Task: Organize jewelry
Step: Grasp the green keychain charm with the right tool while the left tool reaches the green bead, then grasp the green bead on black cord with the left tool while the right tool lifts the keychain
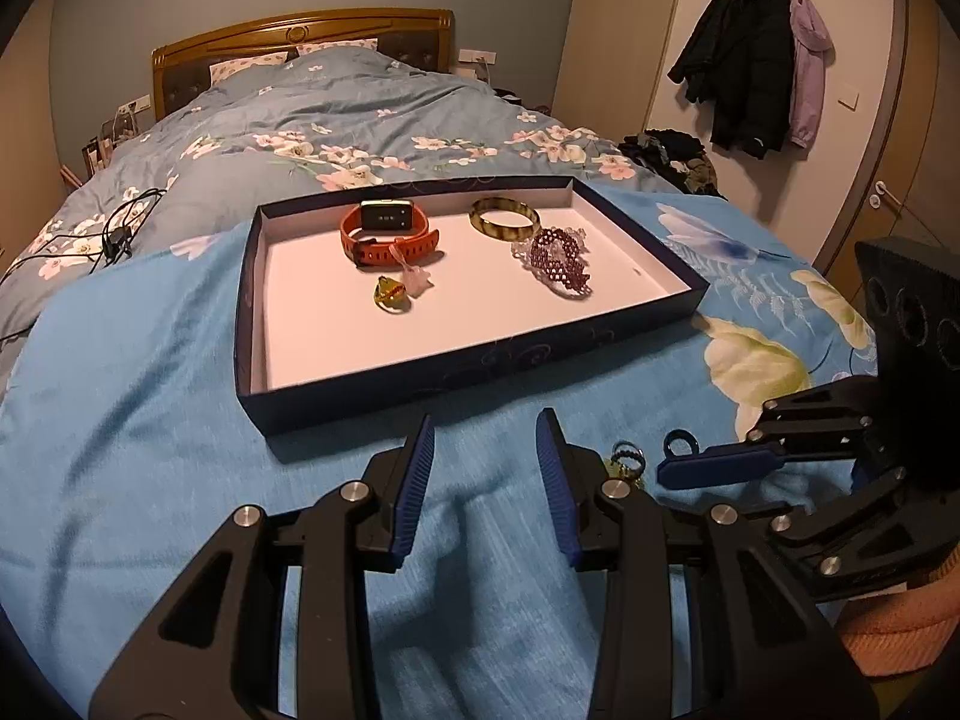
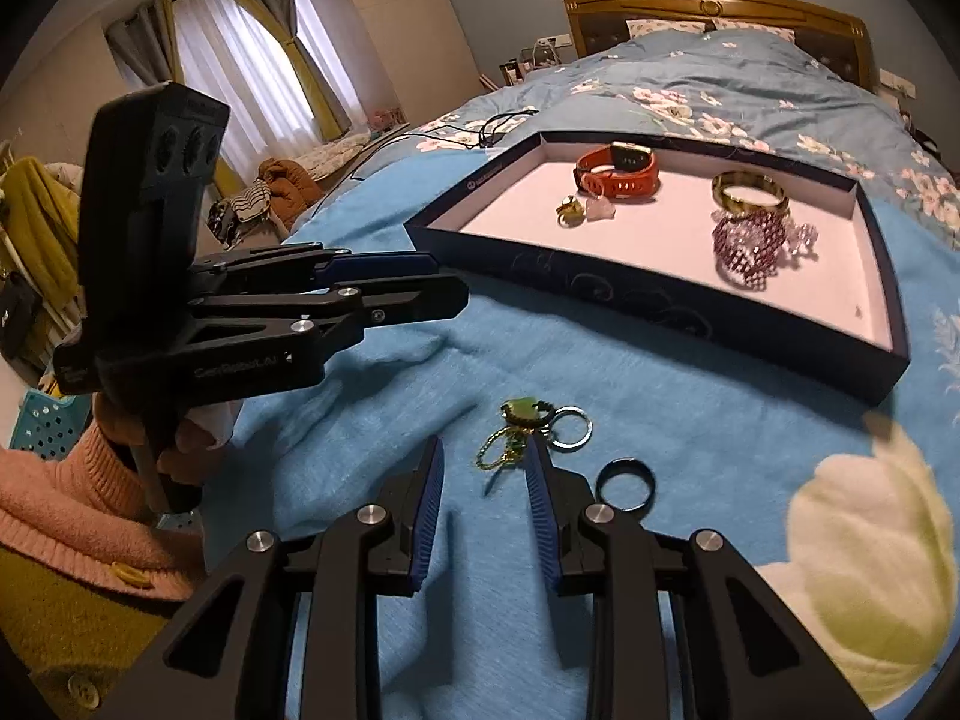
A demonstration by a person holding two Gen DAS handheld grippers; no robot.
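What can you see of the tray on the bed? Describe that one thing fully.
The tray is a shallow rectangular box lid, seemingly cardboard, dark blue outside with faint swirl patterns and plain white inside. It lies flat and open on the blue bedspread. Inside rest an orange watch, a yellowish bangle, a purple bead bracelet, a small gold ring and a pale pink charm. Neither gripper touches it.

A bed [image 1: 150, 360] with a blue floral duvet [image 1: 336, 114] and wooden headboard [image 1: 300, 30] fills the room. Dark coats [image 1: 744, 60] hang by a door; curtains [image 2: 252, 54] cover the window.
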